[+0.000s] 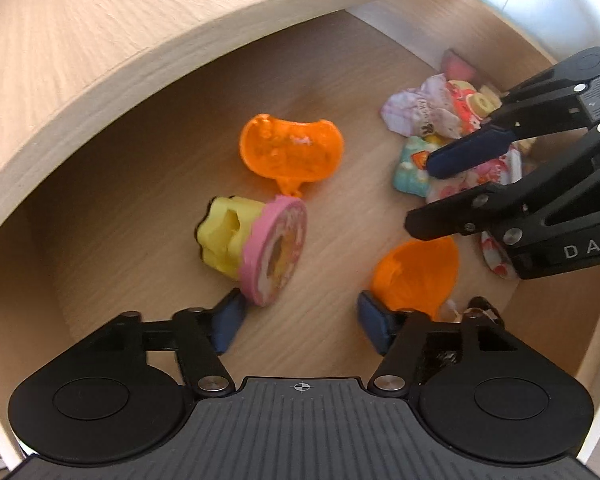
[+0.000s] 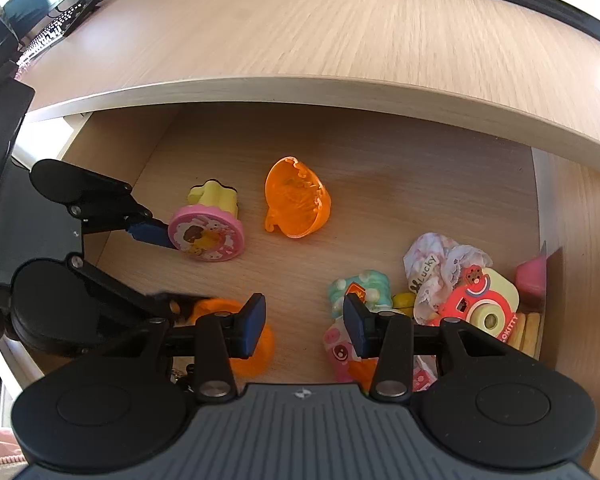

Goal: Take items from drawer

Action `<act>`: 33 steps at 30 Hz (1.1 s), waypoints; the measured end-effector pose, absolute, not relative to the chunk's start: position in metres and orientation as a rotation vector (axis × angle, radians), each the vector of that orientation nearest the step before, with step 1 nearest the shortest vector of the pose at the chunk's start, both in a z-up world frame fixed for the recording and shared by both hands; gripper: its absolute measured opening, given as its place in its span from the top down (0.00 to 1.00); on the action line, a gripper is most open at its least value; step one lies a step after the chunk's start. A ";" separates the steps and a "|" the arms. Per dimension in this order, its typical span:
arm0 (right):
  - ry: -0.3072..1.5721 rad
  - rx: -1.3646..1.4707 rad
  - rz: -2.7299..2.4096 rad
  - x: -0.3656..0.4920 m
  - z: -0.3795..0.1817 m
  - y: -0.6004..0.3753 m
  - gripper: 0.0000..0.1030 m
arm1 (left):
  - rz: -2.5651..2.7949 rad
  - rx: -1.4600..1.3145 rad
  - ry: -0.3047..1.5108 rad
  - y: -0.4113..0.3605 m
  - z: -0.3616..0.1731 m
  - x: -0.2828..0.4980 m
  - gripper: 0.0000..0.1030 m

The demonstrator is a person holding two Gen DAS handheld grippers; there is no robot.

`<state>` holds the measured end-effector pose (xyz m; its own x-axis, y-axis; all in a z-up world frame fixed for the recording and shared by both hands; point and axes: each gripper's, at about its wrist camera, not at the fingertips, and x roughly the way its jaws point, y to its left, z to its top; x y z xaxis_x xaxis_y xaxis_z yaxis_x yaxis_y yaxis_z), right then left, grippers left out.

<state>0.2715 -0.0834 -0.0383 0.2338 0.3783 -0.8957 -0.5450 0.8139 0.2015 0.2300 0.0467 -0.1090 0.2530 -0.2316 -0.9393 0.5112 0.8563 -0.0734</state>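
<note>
The open wooden drawer [image 1: 132, 216] [image 2: 400, 184] holds toys. A pink-and-yellow stamp toy [image 1: 256, 248] [image 2: 206, 236] lies on its side, with an orange plastic shell [image 1: 292, 152] [image 2: 298, 202] behind it. A second orange shell [image 1: 416, 272] [image 2: 240, 340] lies nearer the front. My left gripper [image 1: 300, 324] [image 2: 166, 268] is open; its left pad sits at the stamp toy's rim and its right pad beside the second shell. My right gripper [image 2: 305, 328] [image 1: 428, 196] is open and empty, low over the edge of a pile of colourful packets [image 1: 428, 120] [image 2: 436, 268].
The desk top [image 1: 80, 40] [image 2: 340, 32] overhangs the back of the drawer. In the pile are a red-and-yellow toy camera [image 2: 480, 304], a teal packet [image 2: 360, 288] and a pink block [image 2: 534, 280] against the right wall. Bare floor lies between stamp toy and pile.
</note>
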 end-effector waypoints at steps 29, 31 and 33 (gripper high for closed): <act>1.060 -0.306 0.662 0.245 -0.012 -0.074 0.32 | -0.386 0.100 1.159 0.081 -0.093 0.256 0.41; 1.076 -0.356 0.731 0.237 -0.014 -0.063 0.32 | -0.376 0.023 1.145 0.095 -0.078 0.247 0.41; 1.095 -0.408 0.770 0.231 -0.018 -0.052 0.32 | -0.345 -0.049 1.114 0.109 -0.057 0.234 0.41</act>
<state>0.2310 -0.0519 -0.0184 0.2411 0.3527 -0.9041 -0.7313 0.6785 0.0697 0.2336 0.1088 -0.0569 0.3936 -0.2956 -0.8704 0.2472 0.9460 -0.2096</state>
